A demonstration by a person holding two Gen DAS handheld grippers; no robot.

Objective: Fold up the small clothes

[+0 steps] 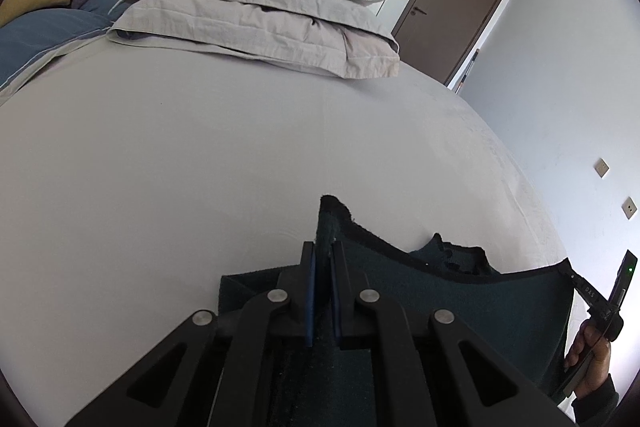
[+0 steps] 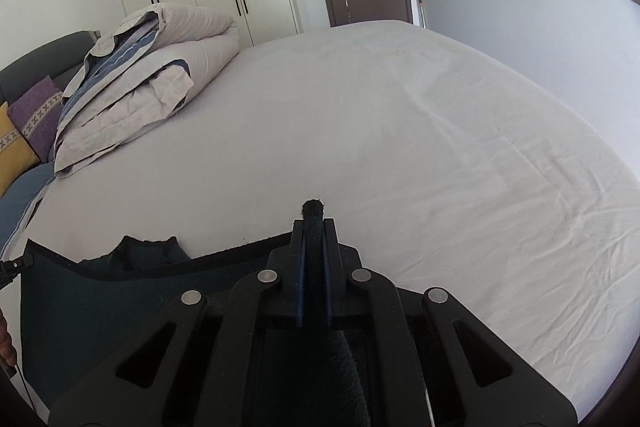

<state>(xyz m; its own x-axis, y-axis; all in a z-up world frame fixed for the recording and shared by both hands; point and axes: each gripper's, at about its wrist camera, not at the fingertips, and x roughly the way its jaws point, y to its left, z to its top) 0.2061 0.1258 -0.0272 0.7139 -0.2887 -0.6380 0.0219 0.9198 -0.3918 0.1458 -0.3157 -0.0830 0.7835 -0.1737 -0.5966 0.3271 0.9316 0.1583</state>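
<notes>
From the left wrist camera we see our left gripper [image 1: 323, 259] clamped shut on an upper corner of the dark green garment [image 1: 480, 307], a tuft of cloth poking out just beyond the tips. The garment hangs to the right of these jaws, its dark-edged top hem sagging in a curve toward the right gripper [image 1: 576, 277], which pinches the opposite corner at the frame's edge, with the hand [image 1: 592, 351] below it. The grey bed sheet [image 1: 180, 155] spreads ahead, and the folded duvet [image 1: 272, 7] lies well beyond.

From the right wrist camera, the right gripper [image 2: 314, 227] is likewise closed on a bunched corner, fabric filling the space between the pads. The garment [image 2: 100, 307] drapes to the left of these jaws, above the sheet [image 2: 440, 147].

We judge the cloth light, soft and limp: it sags between holds. Corners along the hem are the sensible places to grip, keeping tension so it lays flat.
</notes>
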